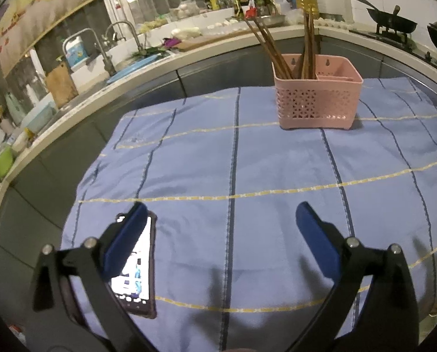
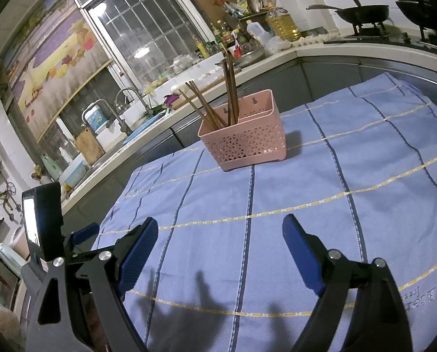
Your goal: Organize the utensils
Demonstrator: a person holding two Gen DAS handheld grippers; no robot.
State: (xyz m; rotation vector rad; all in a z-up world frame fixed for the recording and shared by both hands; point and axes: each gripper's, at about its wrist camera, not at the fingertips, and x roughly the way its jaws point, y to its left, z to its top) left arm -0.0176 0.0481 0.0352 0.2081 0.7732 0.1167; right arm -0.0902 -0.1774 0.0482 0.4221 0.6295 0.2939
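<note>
Blue striped cloth [image 1: 277, 176] covers the table, kitchen counter [image 1: 189, 50] with sink behind it. Pink basket [image 1: 318, 99] stands upright at the cloth's far side, brown chopsticks [image 1: 277, 47] leaning in its left compartment. Left gripper [image 1: 221, 228] tilts down over the near cloth, fingers spread wide, nothing between. Right gripper [image 2: 220, 240] likewise, fingers spread, empty. Only the left view shows a lit phone [image 1: 136, 267] lying on the cloth, partly behind the left finger. Right view shows the left gripper's body at its left edge.
</note>
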